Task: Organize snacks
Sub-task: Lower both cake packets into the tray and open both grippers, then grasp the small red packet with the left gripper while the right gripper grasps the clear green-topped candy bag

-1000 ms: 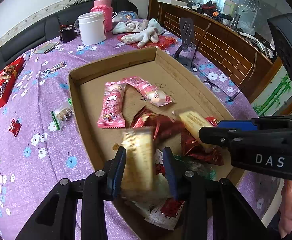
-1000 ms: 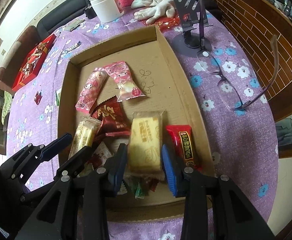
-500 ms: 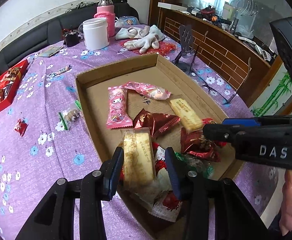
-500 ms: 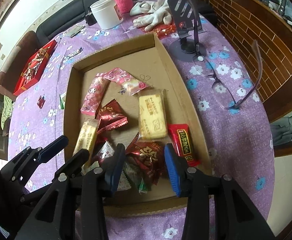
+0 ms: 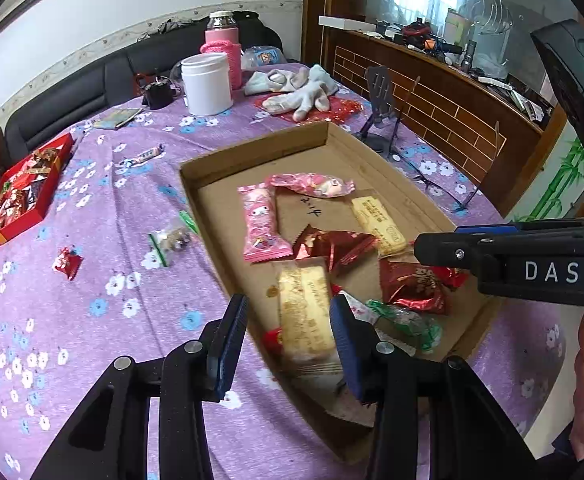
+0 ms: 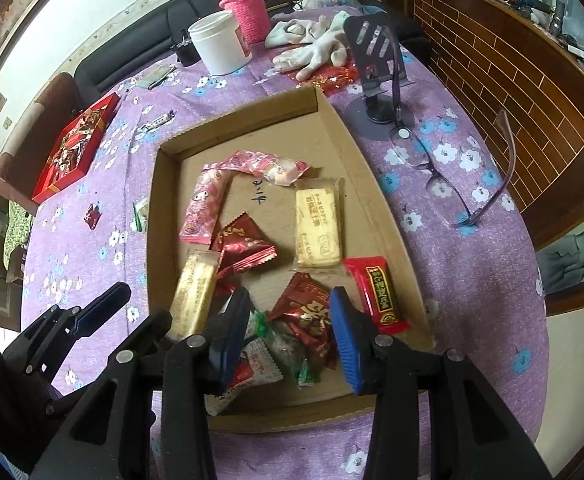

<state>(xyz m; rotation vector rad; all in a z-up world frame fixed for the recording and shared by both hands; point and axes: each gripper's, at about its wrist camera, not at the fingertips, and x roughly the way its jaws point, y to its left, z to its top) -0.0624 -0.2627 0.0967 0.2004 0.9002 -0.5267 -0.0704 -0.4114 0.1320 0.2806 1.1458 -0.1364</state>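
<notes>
My left claw (image 5: 288, 340): jaws apart, hanging over the near left corner of the cardboard tray (image 5: 252, 148); a pale biscuit pack (image 5: 303, 312) lies in the tray below the gap, and the pads do not press it.

My right claw (image 6: 288, 334): jaws apart, empty, hanging above a dark red foil packet (image 6: 305, 314) at the tray's near end.

In the tray I count:
- two pink packs (image 6: 204, 208) toward the far end, one lying across the top of the other
- a second pale biscuit pack (image 6: 317, 228), flat, right of centre
- a red pouch (image 6: 244, 246) at centre, just beside the left-hand biscuit pack
- a red bar with a black label (image 6: 377, 294) along the right wall
- green and white wrappers (image 6: 288, 348) heaped at the near wall.

On the purple flowered counter (image 5: 92, 320), outside the tray:
- a small red sweet (image 5: 67, 263) and a clear bag of sweets (image 5: 170, 240) to the left
- a red box of sweets (image 5: 16, 196) at the far left edge
- a white tub (image 5: 207, 84), gloves (image 5: 295, 96), a black stand (image 6: 375, 80) and glasses (image 6: 451, 184).
</notes>
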